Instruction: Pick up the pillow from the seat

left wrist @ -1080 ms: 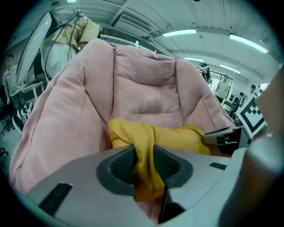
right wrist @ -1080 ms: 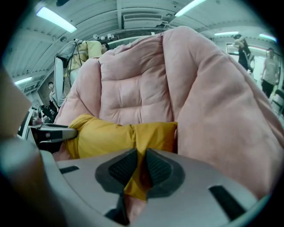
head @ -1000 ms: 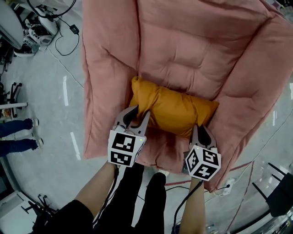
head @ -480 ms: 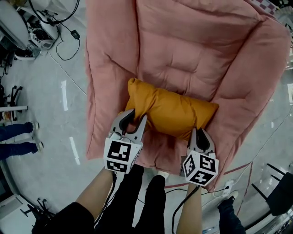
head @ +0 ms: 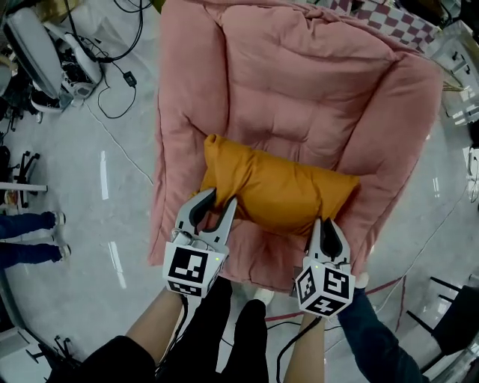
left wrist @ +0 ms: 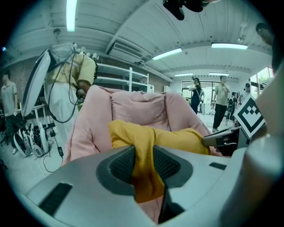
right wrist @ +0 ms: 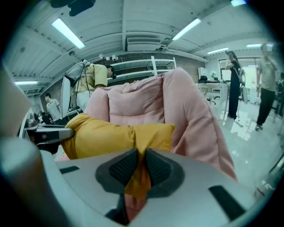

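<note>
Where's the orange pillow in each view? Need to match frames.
Head view: centre of frame, pillow crosswise over the pink armchair.
Left gripper view: centre, lower half, a fold pinched between the jaws.
Right gripper view: left of centre, a corner pinched between the jaws.
Shared landmark: the pink armchair, behind it in every view.

Ceiling tube lights (left wrist: 71, 13) lit my workspace brightly and evenly; the glossy floor (head: 105, 176) caught streaks of glare. Both gripper views bulged fisheye-round, with black corners and a soft foreground.
</note>
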A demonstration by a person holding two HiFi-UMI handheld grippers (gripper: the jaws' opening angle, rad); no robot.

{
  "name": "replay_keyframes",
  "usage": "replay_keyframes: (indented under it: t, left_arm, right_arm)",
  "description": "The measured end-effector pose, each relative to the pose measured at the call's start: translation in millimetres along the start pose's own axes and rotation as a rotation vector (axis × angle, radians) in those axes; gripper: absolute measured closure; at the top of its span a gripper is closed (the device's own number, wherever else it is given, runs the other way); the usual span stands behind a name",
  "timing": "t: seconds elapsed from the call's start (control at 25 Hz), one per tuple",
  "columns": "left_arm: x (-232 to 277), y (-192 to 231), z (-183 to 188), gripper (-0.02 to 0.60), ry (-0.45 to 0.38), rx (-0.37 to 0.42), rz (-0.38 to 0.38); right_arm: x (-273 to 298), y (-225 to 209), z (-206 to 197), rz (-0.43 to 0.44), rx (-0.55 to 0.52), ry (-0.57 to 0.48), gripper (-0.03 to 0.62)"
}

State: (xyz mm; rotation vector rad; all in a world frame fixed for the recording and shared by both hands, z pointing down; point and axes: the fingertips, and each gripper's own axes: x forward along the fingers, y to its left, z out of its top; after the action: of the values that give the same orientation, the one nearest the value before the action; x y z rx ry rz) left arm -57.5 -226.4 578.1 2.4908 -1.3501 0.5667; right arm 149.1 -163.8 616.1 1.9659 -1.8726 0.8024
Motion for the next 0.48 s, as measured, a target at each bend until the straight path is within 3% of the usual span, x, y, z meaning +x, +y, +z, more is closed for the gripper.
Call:
replay_keyframes:
  t: [0.48]
  left_arm:
    - [-85, -27, 98, 0.456, -0.142, 0.038, 0.014]
  right_arm:
    - [-102, 11, 80, 0.001, -0.011, -0.153, 0.522]
